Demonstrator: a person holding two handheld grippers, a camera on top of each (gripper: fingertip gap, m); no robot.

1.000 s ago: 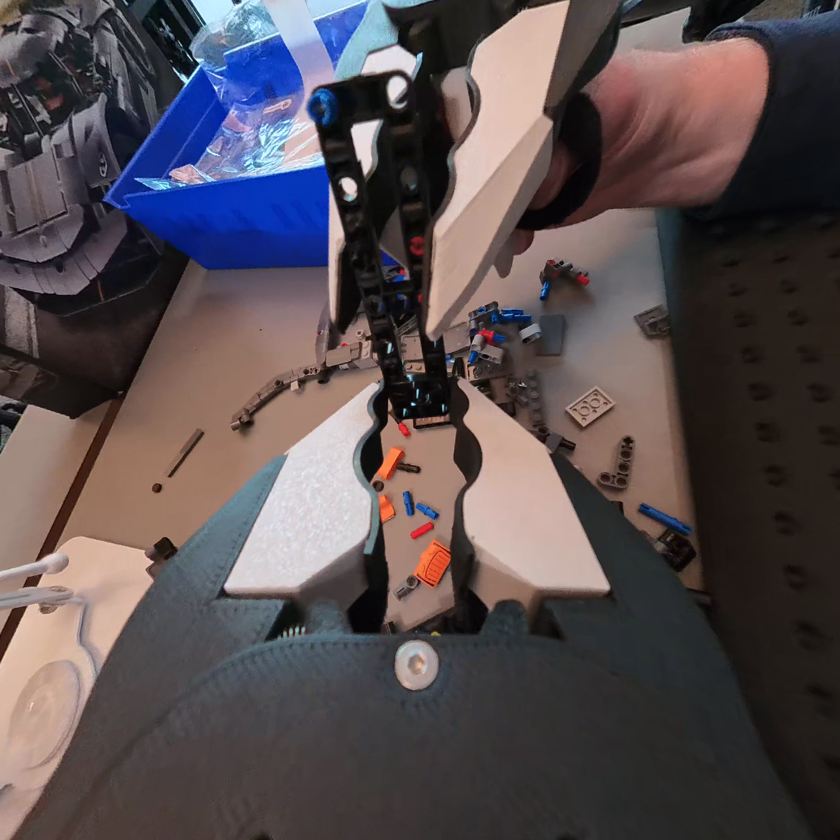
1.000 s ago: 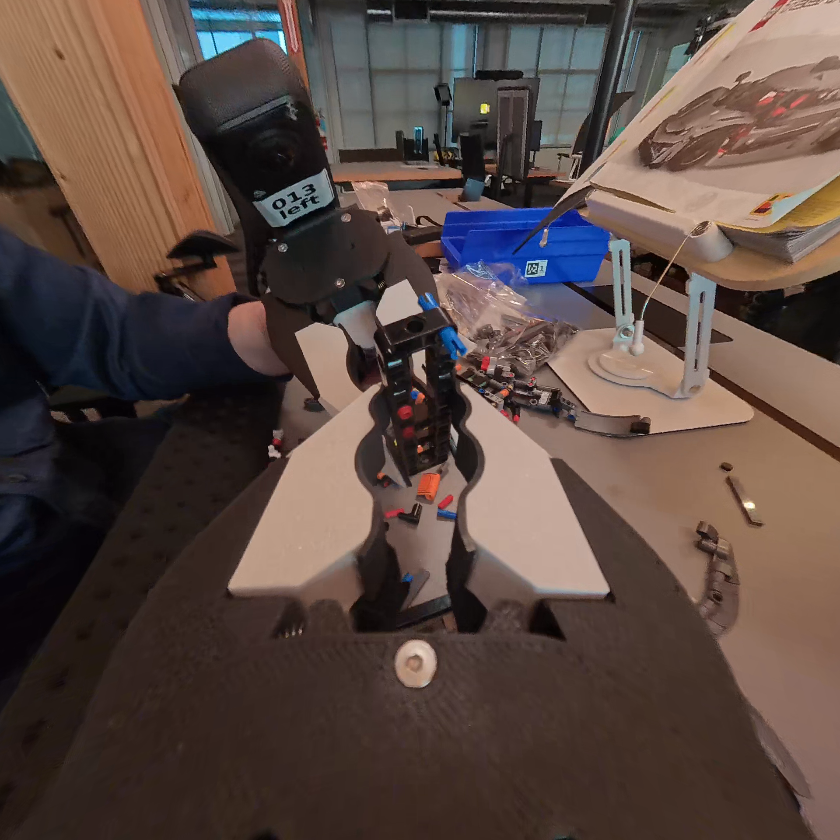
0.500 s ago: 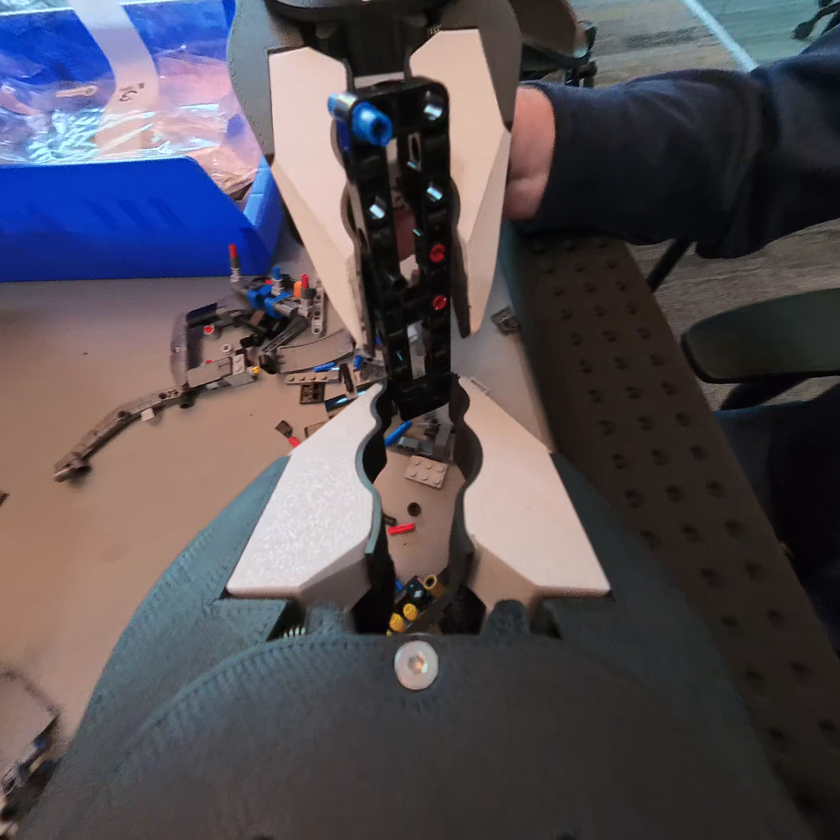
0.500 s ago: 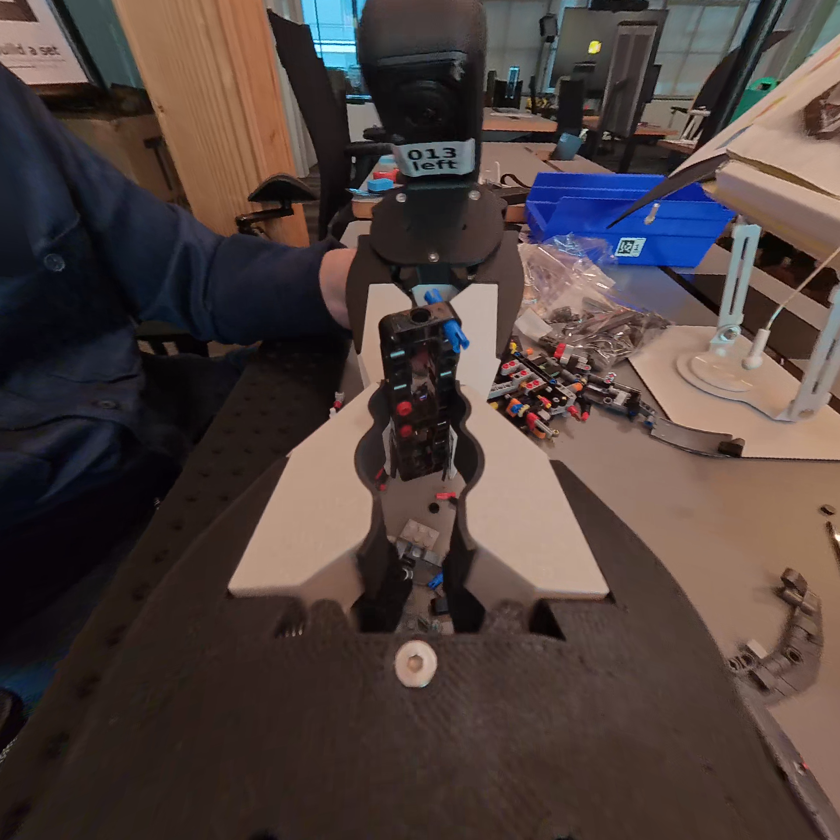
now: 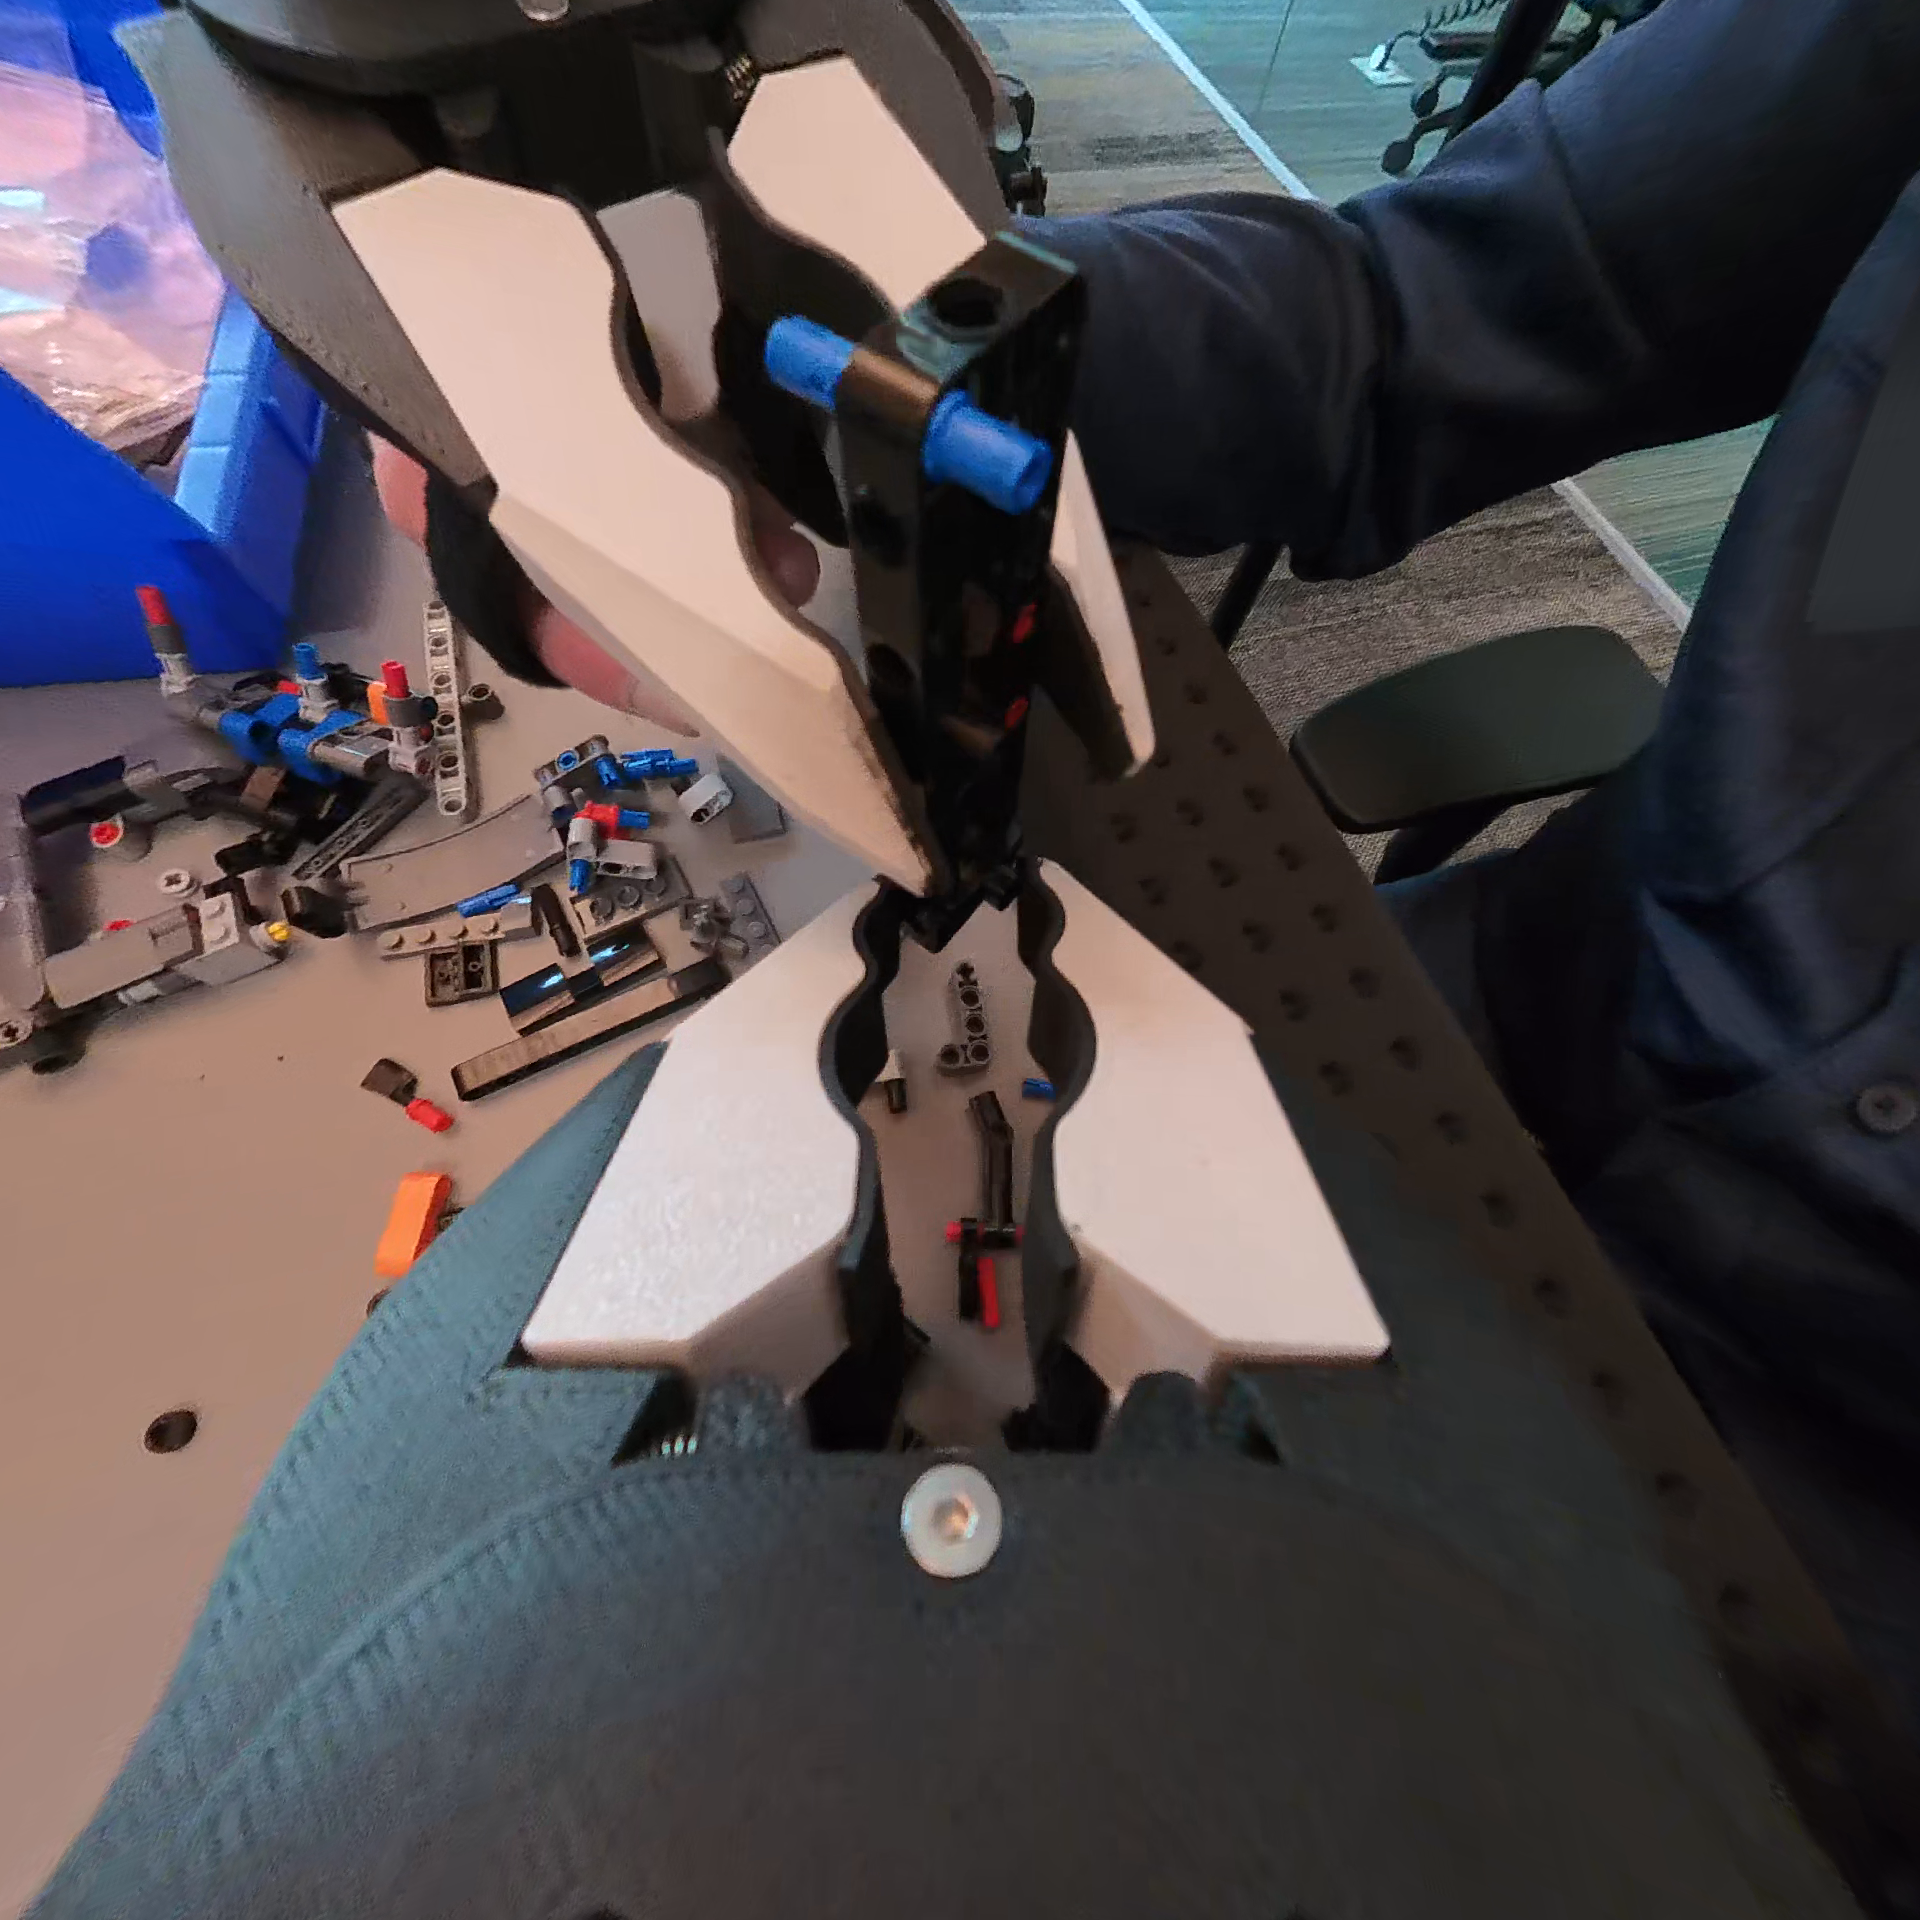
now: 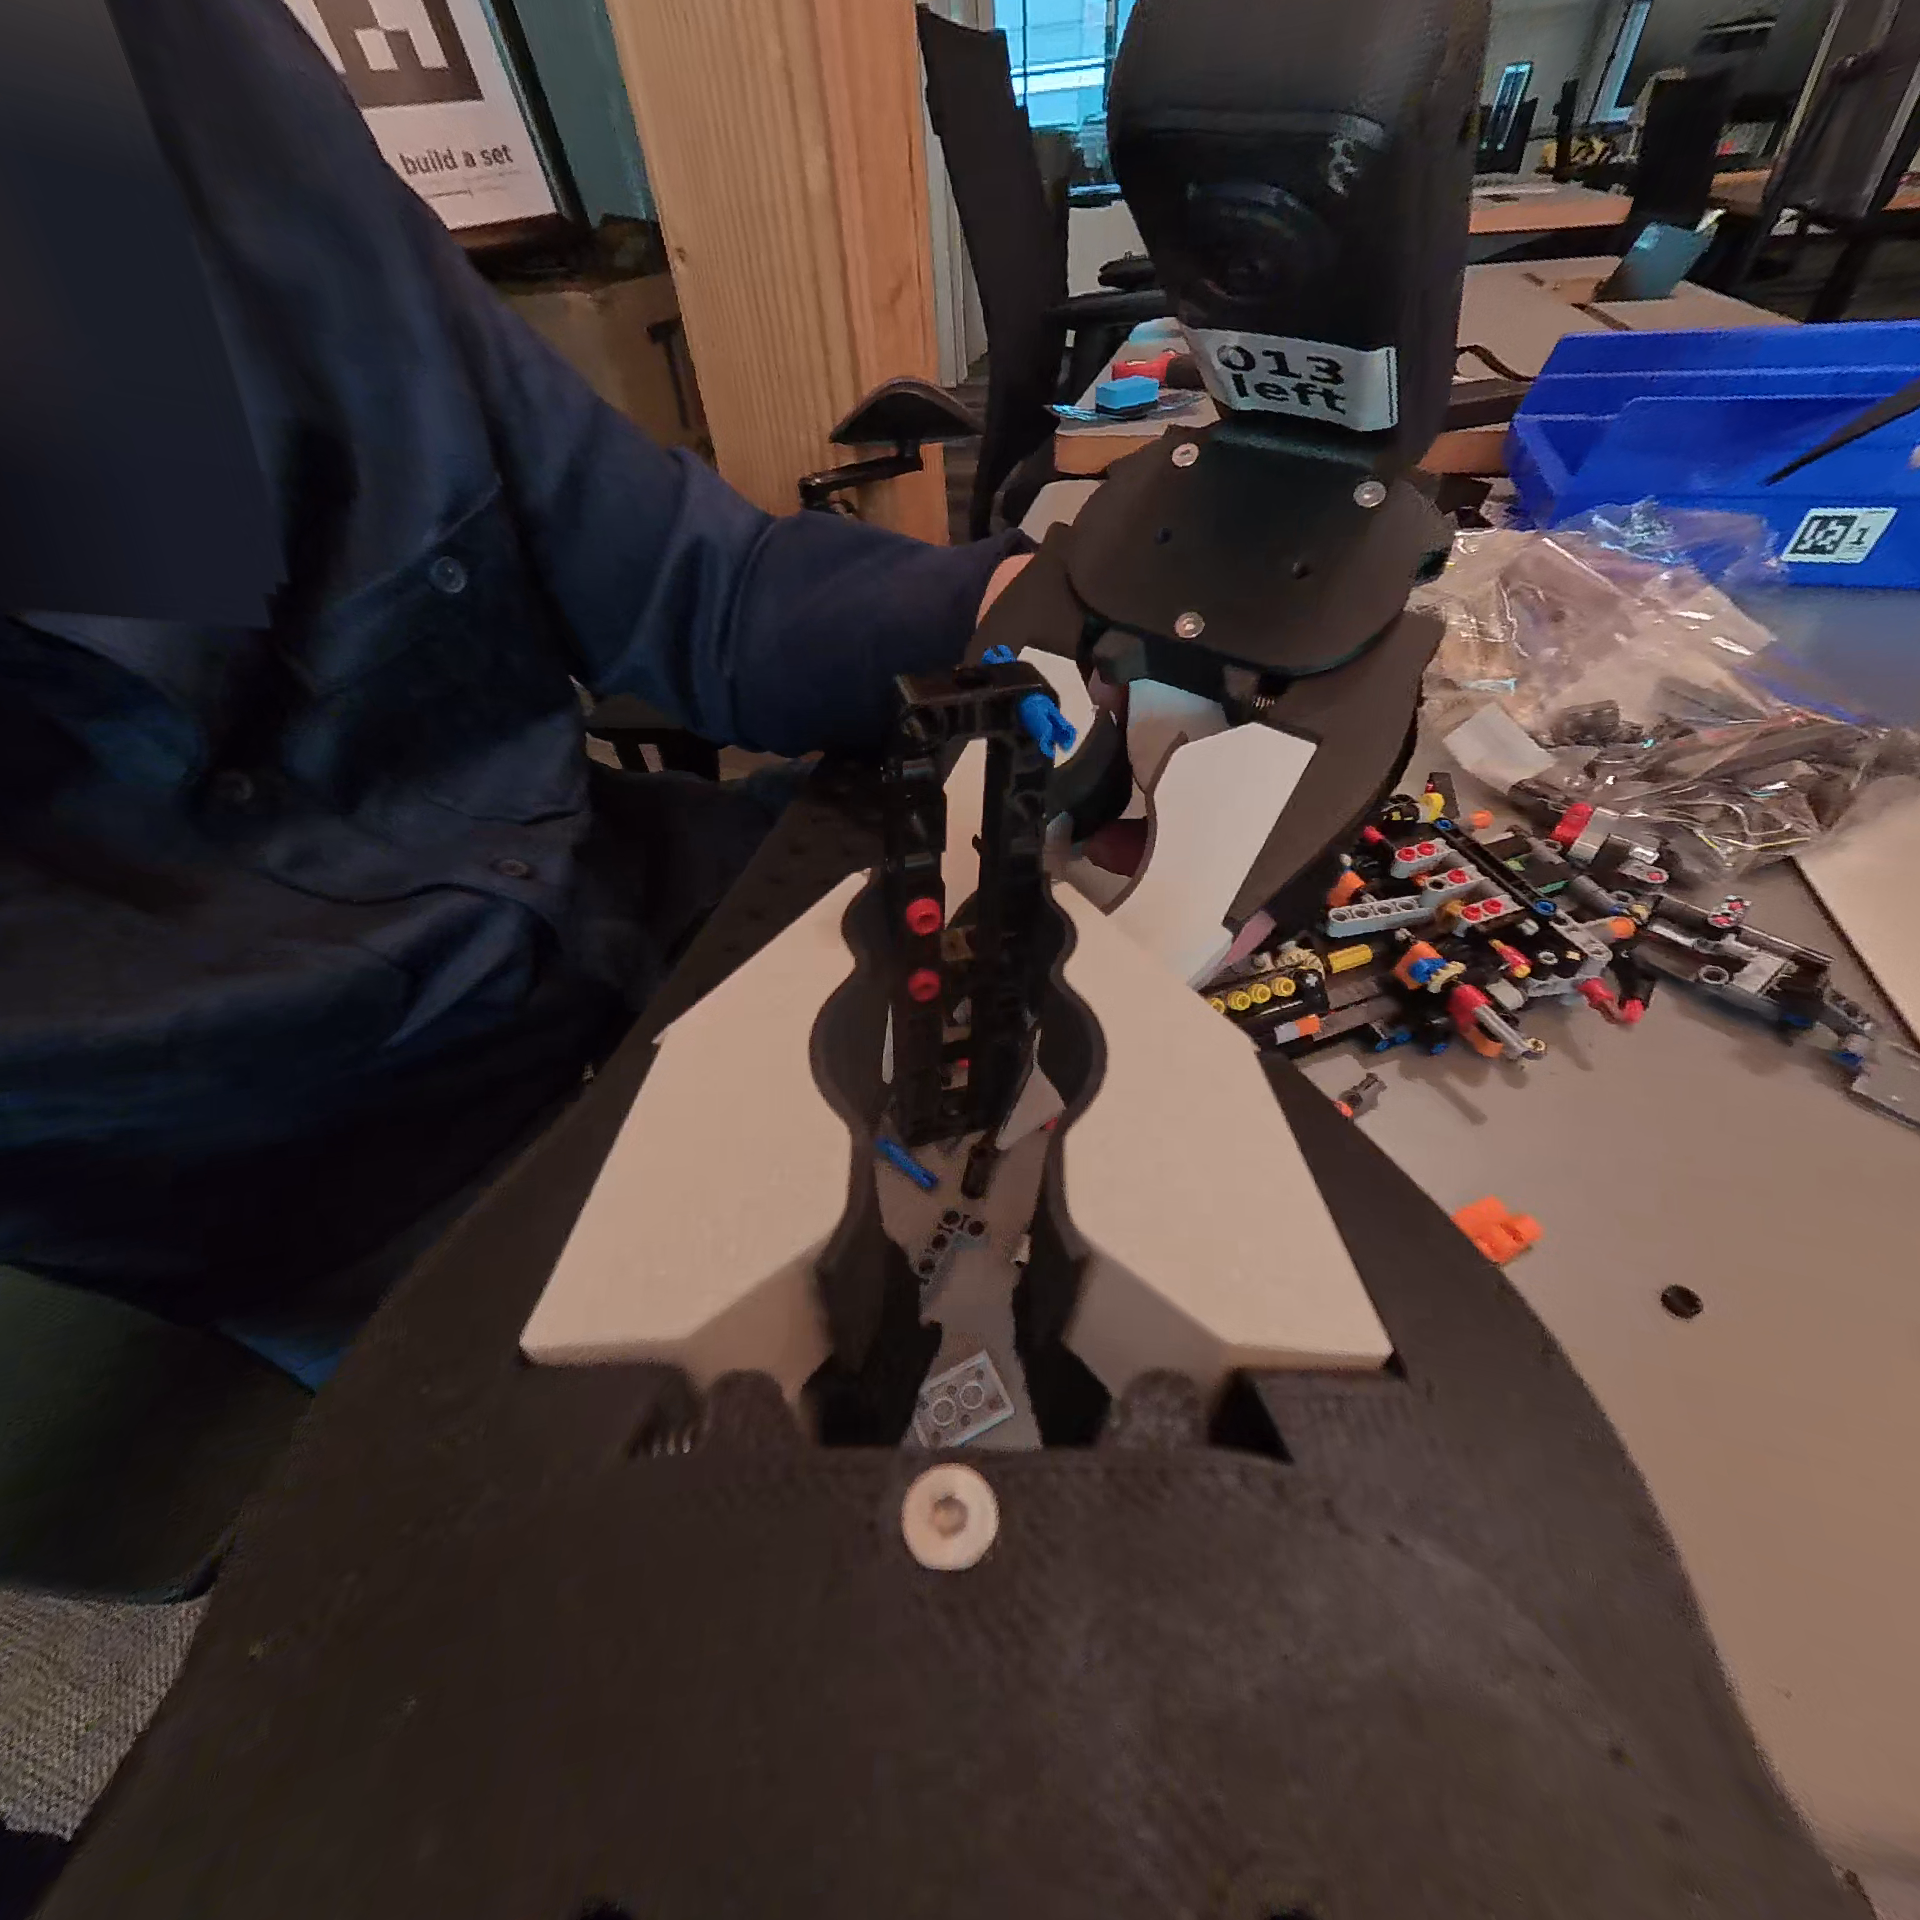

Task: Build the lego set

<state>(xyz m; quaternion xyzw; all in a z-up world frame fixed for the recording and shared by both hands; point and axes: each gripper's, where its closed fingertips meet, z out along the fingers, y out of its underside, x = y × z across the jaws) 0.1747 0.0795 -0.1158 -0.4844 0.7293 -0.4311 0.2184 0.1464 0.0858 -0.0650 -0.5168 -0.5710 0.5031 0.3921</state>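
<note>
Beyond the table: a large workshop room is stretching back, with a pale wooden post (image 6: 790, 260), dark office chairs, more desks and bright windows; patterned carpet (image 5: 1195, 125) is showing past the table's edge.
Table: a pale grey table (image 6: 1610, 1299) is carrying everything; a black perforated mat (image 5: 1299, 1039) is running along the edge nearest the person.
Person: someone in a dark blue shirt is sitting close against that edge, one sleeve (image 6: 727, 623) reaching forward to the left tool.
Blue bin: a blue plastic bin (image 6: 1683, 416) is standing at the far side, with clear bags of parts (image 6: 1662, 665) lying in front of it.
Right gripper: the right gripper (image 6: 966, 904) is clamping the black lego frame (image 6: 914, 831) between its white fingers, holding it upright above the table, near the mat.
Left gripper: the left gripper (image 5: 961, 894) is facing the right one, tips nearly meeting it; its jaws are standing narrowly apart at the frame's lower end, and I cannot tell whether they are pinching it.
Blue pin: a blue pin (image 5: 987, 452) is sticking through the frame's top end; red pins are dotting one beam.
Half-built model: a long grey and black assembly (image 6: 1507, 935) with yellow, red and orange bits is lying on the table behind the grippers.
Loose pieces: small grey, black, blue and red parts are lying scattered across the table; an orange piece (image 6: 1496, 1231) is lying apart from them.
</note>
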